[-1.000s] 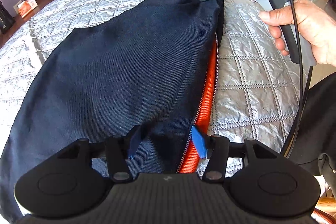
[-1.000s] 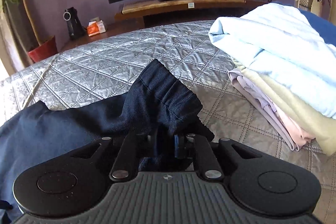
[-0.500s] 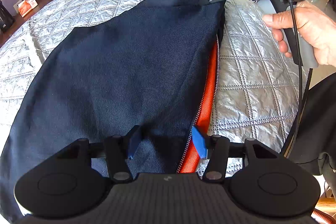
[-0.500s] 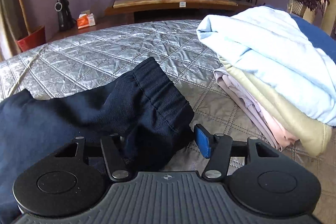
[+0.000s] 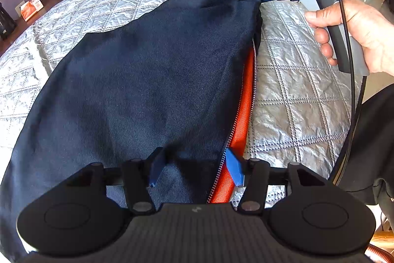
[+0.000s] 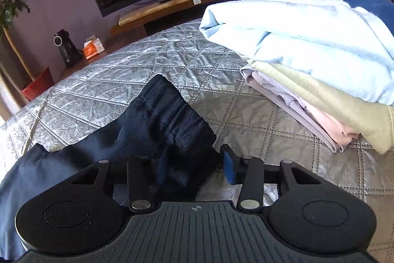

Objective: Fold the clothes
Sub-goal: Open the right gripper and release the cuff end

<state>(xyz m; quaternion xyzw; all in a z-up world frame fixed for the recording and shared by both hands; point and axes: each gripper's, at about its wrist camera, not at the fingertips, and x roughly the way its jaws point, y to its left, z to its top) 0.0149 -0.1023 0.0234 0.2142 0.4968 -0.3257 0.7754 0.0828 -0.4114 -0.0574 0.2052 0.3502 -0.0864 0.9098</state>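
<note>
On quilt [image 5: 295, 80], navy garment [image 5: 147, 78]; folded pile [image 6: 307, 61] nearby

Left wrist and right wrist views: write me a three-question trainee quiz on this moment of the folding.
1. True or false: orange lining shows along the zipper edge of the navy garment.
2. The top piece of the folded stack is: A light blue, B red, C black.
3. Fill in: the left gripper has its jaws ___, with navy fabric lying between them.
Key: 1 true; 2 A; 3 open.
</note>
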